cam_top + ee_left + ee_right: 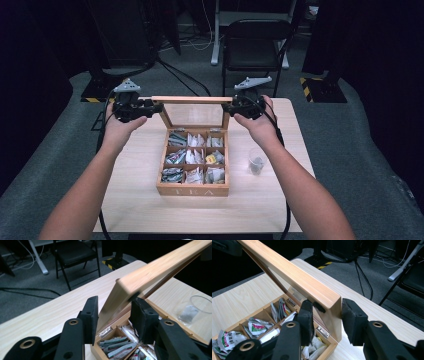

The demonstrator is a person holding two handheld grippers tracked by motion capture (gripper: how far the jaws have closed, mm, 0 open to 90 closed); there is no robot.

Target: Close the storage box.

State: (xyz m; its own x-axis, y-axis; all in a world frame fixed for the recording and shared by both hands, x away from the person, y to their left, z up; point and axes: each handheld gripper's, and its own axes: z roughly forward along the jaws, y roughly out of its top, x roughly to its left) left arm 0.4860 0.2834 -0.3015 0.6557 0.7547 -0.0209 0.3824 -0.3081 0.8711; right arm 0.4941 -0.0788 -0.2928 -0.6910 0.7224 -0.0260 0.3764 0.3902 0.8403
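Now the lid [192,99] stands upright over the tea box [193,190] mid-table, left gripper [150,107] and right gripper [226,107] each straddling a top corner with jaws spread, so whichever way it swings remains undone.

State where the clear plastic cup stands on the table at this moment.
In the high view, the clear plastic cup stands on the table just right of the open wooden tea box, close by the person's right forearm.
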